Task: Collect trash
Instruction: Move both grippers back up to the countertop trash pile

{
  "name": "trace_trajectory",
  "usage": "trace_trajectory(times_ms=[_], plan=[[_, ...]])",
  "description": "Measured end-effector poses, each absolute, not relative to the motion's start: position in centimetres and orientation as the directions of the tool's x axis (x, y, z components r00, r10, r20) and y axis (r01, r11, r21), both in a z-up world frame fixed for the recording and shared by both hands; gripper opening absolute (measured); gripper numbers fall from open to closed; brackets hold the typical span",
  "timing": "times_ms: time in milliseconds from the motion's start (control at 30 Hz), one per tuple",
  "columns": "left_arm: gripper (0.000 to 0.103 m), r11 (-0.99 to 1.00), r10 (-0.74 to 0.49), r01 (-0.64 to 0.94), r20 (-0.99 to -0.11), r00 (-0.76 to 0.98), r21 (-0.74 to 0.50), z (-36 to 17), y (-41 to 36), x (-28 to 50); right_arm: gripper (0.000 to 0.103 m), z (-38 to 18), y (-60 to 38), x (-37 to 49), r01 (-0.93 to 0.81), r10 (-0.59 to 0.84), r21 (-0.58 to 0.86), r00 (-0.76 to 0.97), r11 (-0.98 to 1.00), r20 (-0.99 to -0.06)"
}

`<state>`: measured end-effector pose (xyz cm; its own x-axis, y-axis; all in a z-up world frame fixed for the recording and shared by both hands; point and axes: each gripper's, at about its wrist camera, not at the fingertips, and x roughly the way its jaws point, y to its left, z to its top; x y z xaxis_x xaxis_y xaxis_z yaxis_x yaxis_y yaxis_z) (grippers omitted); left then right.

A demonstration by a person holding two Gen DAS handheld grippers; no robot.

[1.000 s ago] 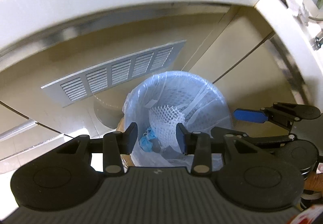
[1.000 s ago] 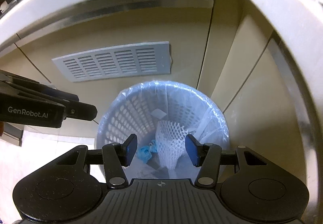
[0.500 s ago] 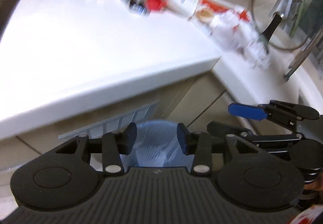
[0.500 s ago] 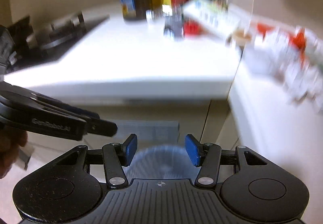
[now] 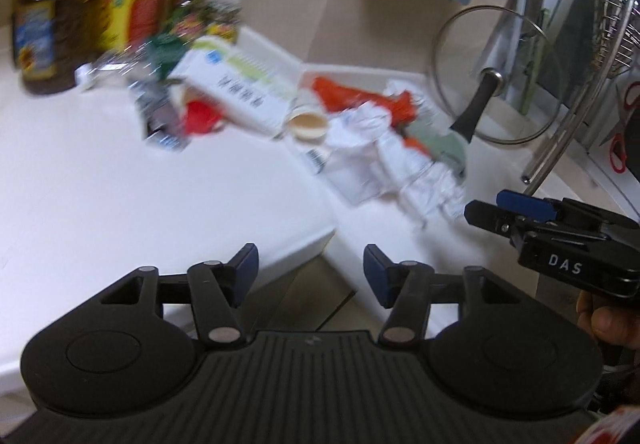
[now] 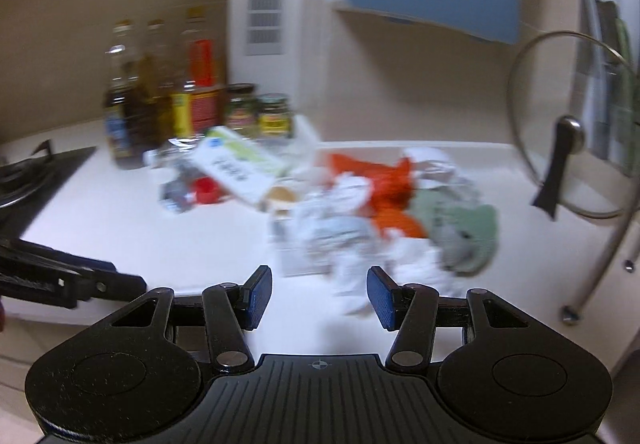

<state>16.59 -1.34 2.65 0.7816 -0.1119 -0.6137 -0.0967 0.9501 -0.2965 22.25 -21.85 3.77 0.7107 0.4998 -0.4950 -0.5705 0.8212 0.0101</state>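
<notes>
Left gripper point(image 5: 310, 268): the jaws are spread and have just been opening; nothing is between them, only the counter edge shows behind the gap.
Right gripper point(image 6: 318, 298): the jaws stand apart with nothing between the blue pads; in the left wrist view only its front part shows, the rest is cut off by the picture border.
Trash pile point(image 6: 384, 212): crumpled white paper, something orange-red and a pale green piece lie together on the white counter point(image 6: 120, 216), ahead of both grippers and not touched by them (the blur makes single pieces hard to separate).
White box point(image 5: 236, 88): it lies tilted at the left end of the pile; the print on it is not readable.
Small cup point(image 5: 307, 123): just beside the box, its content is unclear.
Bottles point(image 6: 160, 92): they stand at the back near the wall, the labels are smeared.
Glass lid point(image 6: 568, 128): upright on the right, partly cut off.
Hand point(image 5: 608, 320): only a few fingers show, under the right gripper.
</notes>
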Motion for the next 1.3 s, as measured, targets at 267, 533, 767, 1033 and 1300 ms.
trace_trajectory(times_ms=[267,533,767,1033,1300], plan=[[0.068,0.968,-0.09,-0.073,-0.604,0.792,-0.24,2.5,-2.4,21.3,0.059,2.0,-22.2,25.4,-0.62,0.498,-0.067,0.685,0.782,-0.532],[0.074,0.97,-0.036,-0.122,-0.621,0.783,-0.211,1.7,-1.5,23.5,0.061,0.2,-19.9,28.6,-0.707,0.545,-0.127,0.635,0.695,-0.547],[0.075,0.974,-0.022,-0.13,-0.645,0.764,-0.186,1.0,-1.4,24.5,0.03,-0.8,-18.7,29.8,-0.733,0.548,-0.162,0.618,0.66,-0.563],[0.076,0.995,-0.05,-0.015,-0.633,0.772,-0.097,1.0,-3.3,26.5,0.014,1.8,-21.3,30.5,-0.677,0.581,-0.026,0.65,0.736,-0.49],[0.078,0.972,-0.111,0.218,-0.652,0.75,0.085,0.5,-6.7,30.4,0.014,3.2,-22.8,31.7,-0.635,0.56,0.005,0.678,0.773,-0.476]])
